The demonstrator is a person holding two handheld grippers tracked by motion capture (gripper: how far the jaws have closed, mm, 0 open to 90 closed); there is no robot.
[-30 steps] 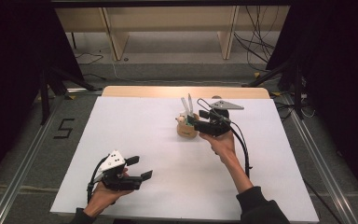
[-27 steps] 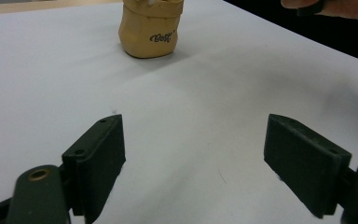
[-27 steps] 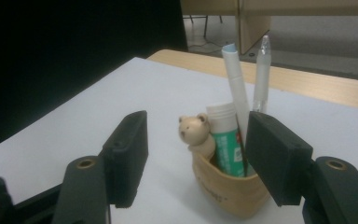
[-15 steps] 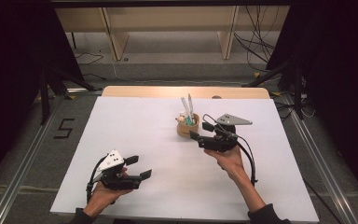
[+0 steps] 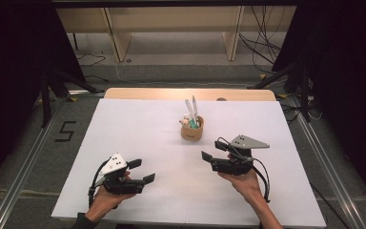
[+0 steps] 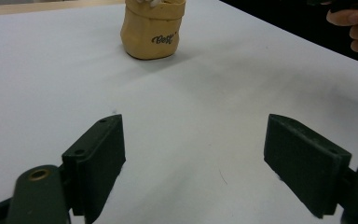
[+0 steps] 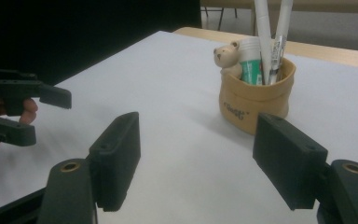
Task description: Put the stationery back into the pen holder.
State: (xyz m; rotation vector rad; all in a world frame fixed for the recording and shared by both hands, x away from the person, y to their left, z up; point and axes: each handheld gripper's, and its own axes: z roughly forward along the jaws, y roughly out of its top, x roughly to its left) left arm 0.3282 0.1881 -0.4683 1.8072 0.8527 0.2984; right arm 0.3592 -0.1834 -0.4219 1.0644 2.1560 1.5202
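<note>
Two grippers were over the white table (image 5: pixel 138 124), and neither one had hold of anything. The right gripper (image 5: pixel 215 153) sat a little way in front of the small tan pouch (image 5: pixel 191 130), just to its right in the high view, with bare table between them. Its jaws had just been opening and stood wide apart, with nothing between them; in the right gripper view the pouch (image 7: pixel 254 100) showed past the jaws, not inside them. The pouch stood upright near the middle of the table, toward the far side. Two white pens (image 7: pixel 270 37) stuck up out of it, next to a white and green tube (image 7: pixel 250 63) and a little bear figure (image 7: pixel 227 58). I could not tell what the tube was, since its label was too small to read. The left gripper (image 5: pixel 142 171) was near the front left edge of the table, well apart from the pouch, and its jaws were wide open and empty too. In the left gripper view the pouch (image 6: pixel 153 30) stood far off across the table. It looked as if the filling of the pouch was done and the right hand (image 5: pixel 242 180) was letting go and backing off. If more work was meant, the next move would call for bringing a gripper up to the pouch with open jaws, lining them up on one thing, and closing softly so the pouch did not tip.
</note>
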